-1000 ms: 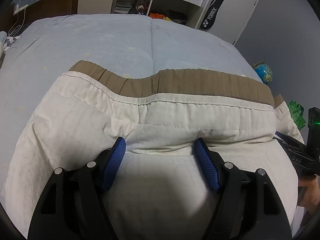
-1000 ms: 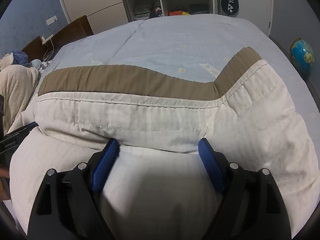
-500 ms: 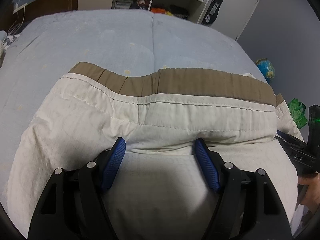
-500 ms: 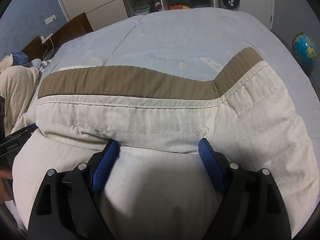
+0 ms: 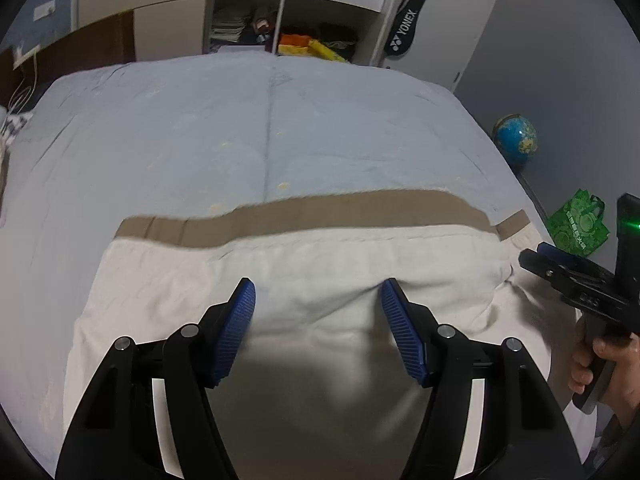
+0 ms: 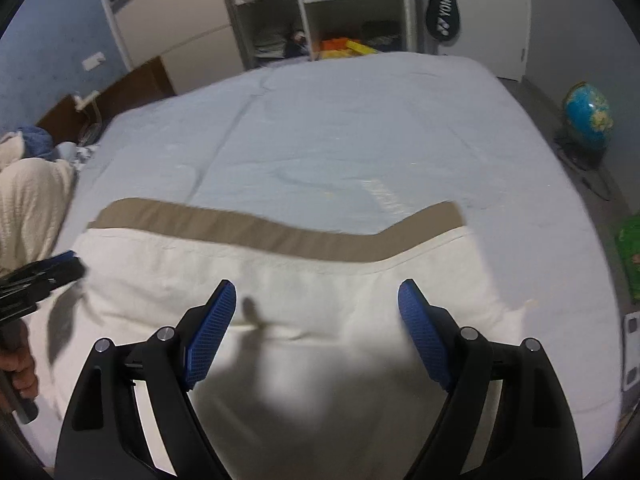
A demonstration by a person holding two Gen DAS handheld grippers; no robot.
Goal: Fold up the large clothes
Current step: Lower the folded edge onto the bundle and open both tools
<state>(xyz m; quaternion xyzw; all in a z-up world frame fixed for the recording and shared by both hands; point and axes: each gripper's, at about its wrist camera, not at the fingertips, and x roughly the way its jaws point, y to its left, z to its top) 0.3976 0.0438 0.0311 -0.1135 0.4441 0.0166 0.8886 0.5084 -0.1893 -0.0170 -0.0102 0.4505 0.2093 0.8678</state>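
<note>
A large cream quilt (image 5: pixel 320 280) with a tan border band (image 5: pixel 320 216) lies folded on the near half of a bed with a light blue sheet (image 5: pixel 280 128). My left gripper (image 5: pixel 318 292) is open and empty, its blue pads just above the cream fold. My right gripper (image 6: pixel 316 294) is open and empty above the same quilt (image 6: pixel 320 280), whose tan band (image 6: pixel 280 236) runs across the view. Each gripper shows at the edge of the other's view: the right one (image 5: pixel 576 280), the left one (image 6: pixel 40 276).
An open wardrobe (image 5: pixel 280 20) and a racket bag (image 5: pixel 404 32) stand beyond the bed. A globe (image 5: pixel 516 140) and a green bag (image 5: pixel 576 224) sit on the floor at the right. A cream blanket (image 6: pixel 28 208) lies at the left by the headboard.
Both grippers have pulled back and up from the fold, which they were pressed against. The quilt now lies lower and flatter in both views, with more bed showing.
</note>
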